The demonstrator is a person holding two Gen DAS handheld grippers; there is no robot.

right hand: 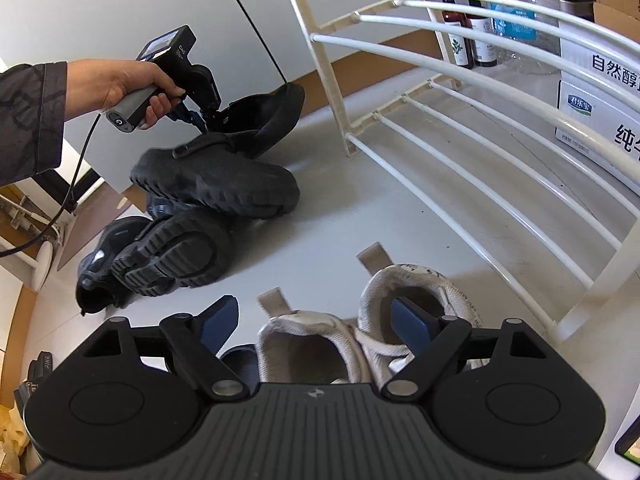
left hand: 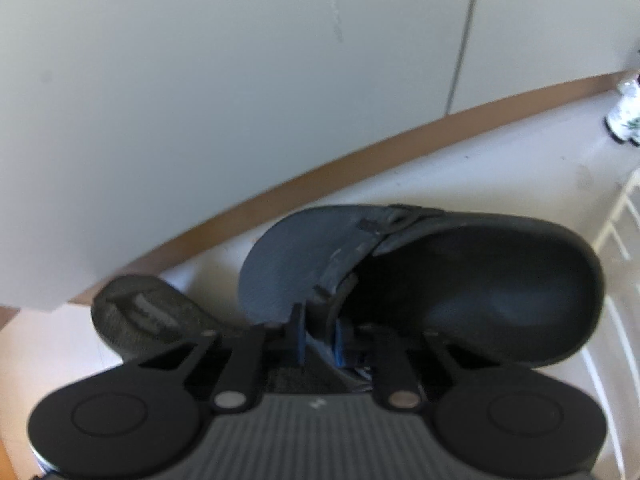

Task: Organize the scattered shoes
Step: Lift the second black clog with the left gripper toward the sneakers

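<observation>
1. Right gripper (right hand: 316, 320) is nearest to the right wrist camera; its jaws stand wide, one blue pad inside the heel opening of a white sneaker (right hand: 416, 300), the other outside the second white sneaker (right hand: 304, 344); the pads do not press on either.
2. Left gripper (left hand: 318, 336) has its jaws nearly together, pinching the rim of a black clog (left hand: 420, 276); in the right wrist view this clog (right hand: 224, 168) hangs tilted from the gripper, toe low, above the other dark shoes.
3. Counted in the right wrist view: two white sneakers, side by side and touching; one held clog; a second black clog (right hand: 172, 256) on its side with the ridged sole showing; one dark sneaker (right hand: 100, 272) behind it; one more dark slipper (right hand: 272, 116) tilted near the wall.
4. White rack (right hand: 460, 128) of round bars stands just beside the sneakers; its low shelf is bare; the pale floor (right hand: 320, 208) between rack and dark shoes is open.
5. Clogs look like smooth moulded rubber; the sneakers like worn cloth with laces.
6. Bottles (right hand: 460, 40) and a printed box (right hand: 600, 112) stand behind the rack; a hand (right hand: 132, 88) with a grey sleeve holds the left gripper.
</observation>
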